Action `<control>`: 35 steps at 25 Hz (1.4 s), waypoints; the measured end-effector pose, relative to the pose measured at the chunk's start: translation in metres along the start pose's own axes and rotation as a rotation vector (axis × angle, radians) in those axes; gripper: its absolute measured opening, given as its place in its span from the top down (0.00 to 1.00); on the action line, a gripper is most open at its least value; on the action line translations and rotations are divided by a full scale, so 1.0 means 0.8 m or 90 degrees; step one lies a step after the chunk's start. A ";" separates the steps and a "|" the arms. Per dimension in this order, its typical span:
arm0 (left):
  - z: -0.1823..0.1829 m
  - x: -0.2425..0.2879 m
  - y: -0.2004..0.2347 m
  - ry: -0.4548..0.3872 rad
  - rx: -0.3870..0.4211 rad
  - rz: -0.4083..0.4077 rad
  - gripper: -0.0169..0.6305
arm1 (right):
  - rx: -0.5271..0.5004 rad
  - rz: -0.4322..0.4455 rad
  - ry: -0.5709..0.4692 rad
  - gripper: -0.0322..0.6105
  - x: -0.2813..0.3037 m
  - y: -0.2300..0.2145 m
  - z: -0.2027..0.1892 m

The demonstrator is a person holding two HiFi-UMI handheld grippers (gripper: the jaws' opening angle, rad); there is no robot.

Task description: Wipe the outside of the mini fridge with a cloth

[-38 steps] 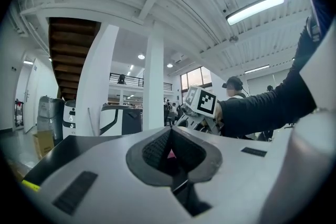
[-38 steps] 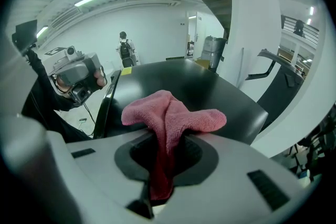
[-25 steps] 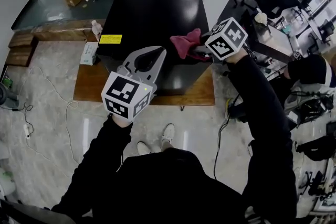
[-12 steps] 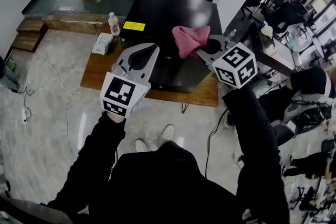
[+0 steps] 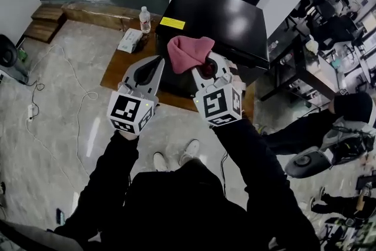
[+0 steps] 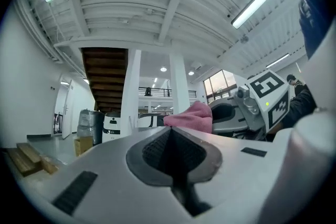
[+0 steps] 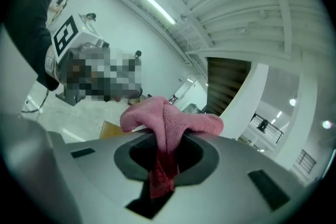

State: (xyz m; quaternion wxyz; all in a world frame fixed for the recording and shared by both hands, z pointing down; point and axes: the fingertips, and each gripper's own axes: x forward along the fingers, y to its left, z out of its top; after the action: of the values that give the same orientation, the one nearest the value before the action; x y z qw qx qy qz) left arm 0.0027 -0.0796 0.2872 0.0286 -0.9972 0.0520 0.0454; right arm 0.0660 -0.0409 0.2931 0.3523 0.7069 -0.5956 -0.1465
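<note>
Seen from the head camera, the right gripper (image 5: pixel 207 69) holds a bunched pink cloth (image 5: pixel 188 51) by the near corner of the black mini fridge (image 5: pixel 223 17), with the left gripper (image 5: pixel 151 67) just beside it. The left gripper view shows its jaws pressed together, empty. The right gripper view shows its jaws clamped on the cloth.

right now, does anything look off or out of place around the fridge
Nothing looks spilled or damaged. The bottle stands upright beside the mini fridge. Only oddity: the right gripper holds the pink cloth bunched, seemingly off the fridge rather than flat against it.
</note>
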 end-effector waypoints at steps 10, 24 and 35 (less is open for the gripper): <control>-0.048 -0.027 0.049 0.002 -0.023 0.045 0.96 | -0.139 -0.065 0.044 0.85 0.104 0.065 -0.024; -0.119 -0.013 0.072 0.036 -0.061 0.038 0.96 | -0.022 -0.071 0.097 0.86 0.150 0.097 -0.090; -0.218 0.018 0.074 0.087 -0.082 0.021 0.96 | 0.013 -0.064 0.104 0.86 0.166 0.150 -0.153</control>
State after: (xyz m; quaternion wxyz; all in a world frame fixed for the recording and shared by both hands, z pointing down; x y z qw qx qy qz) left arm 0.0263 -0.1503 0.4563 -0.0403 -0.9968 0.0672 -0.0186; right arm 0.0872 -0.1315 0.4889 0.3852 0.7488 -0.5302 -0.0996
